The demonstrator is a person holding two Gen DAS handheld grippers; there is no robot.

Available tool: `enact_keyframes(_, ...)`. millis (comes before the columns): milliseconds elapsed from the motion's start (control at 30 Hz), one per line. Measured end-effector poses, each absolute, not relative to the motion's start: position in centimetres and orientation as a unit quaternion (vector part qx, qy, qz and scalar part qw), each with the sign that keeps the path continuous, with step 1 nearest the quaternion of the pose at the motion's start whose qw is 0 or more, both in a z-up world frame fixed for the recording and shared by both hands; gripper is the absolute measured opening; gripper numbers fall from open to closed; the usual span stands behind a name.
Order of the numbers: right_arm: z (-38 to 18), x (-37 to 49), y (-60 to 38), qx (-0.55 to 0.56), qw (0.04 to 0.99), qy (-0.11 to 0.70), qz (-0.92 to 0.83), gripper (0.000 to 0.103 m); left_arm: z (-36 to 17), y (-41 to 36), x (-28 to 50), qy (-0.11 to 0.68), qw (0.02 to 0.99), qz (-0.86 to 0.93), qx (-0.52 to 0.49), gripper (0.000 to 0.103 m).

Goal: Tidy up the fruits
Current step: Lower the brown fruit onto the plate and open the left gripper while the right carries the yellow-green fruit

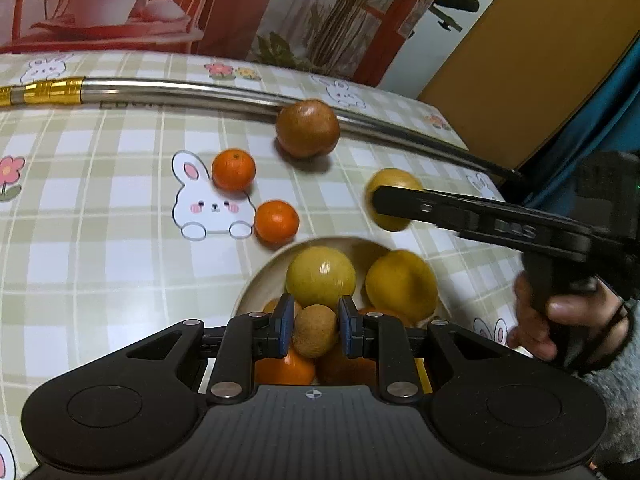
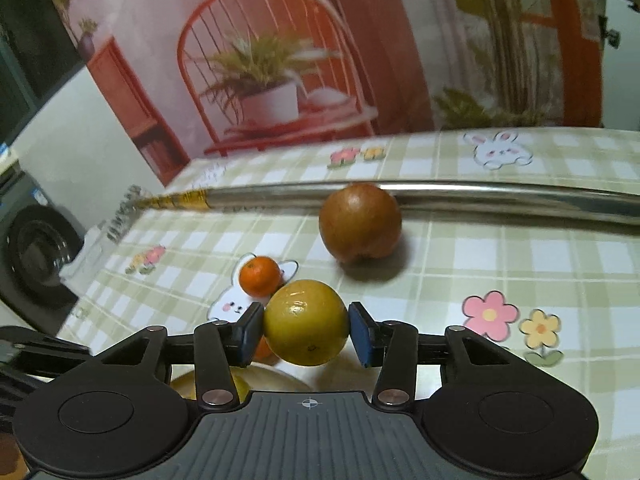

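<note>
My left gripper point(image 1: 316, 322) is shut on a small brown kiwi point(image 1: 315, 338), hanging over a beige bowl point(image 1: 260, 276). The bowl holds two yellow fruits point(image 1: 320, 276) and some oranges under the kiwi. To the right of the bowl, my right gripper point(image 1: 390, 204) is shut on a yellow fruit point(image 1: 394, 184). In the right wrist view both pads of that gripper point(image 2: 306, 330) press the yellow fruit point(image 2: 304, 316). Two mandarins point(image 1: 233, 169) point(image 1: 276, 221) and a big brown fruit point(image 1: 307, 128) lie on the checked tablecloth. The right wrist view shows one mandarin point(image 2: 260, 276) and the brown fruit point(image 2: 360, 222).
A long metal rod point(image 1: 180, 90) with a gold end lies across the far side of the table, touching the brown fruit. A person's hand point(image 1: 560, 320) holds the right gripper's handle. The table's left edge drops off beside a washing machine point(image 2: 36, 256).
</note>
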State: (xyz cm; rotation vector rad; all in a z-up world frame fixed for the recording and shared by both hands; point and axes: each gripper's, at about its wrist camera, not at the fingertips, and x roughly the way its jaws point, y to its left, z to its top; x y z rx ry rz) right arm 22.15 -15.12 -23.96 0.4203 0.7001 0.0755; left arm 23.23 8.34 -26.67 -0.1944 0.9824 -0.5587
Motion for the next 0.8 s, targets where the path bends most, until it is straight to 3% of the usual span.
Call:
enact_keyframes(500, -22.1, 14.7, -13.3, 0.221, 0.928, 0.298, 0.025, 0.042, -25.4, 9.8, 21.8, 0.442, 0.858, -0.218, -0.145, 0.027)
enact_keyframes(700, -22.1, 12.7, -12.2, 0.222, 0.927, 0.301, 0.025, 0.042, -23.6, 10.4, 19.1, 0.421, 0.881, -0.179, -0.118, 0.028)
enact_keyframes(800, -22.0, 11.8, -11.5, 0.219, 0.927, 0.302, 0.022, 0.042, -22.7, 10.5, 17.6, 0.412, 0.893, -0.151, -0.096, 0.034)
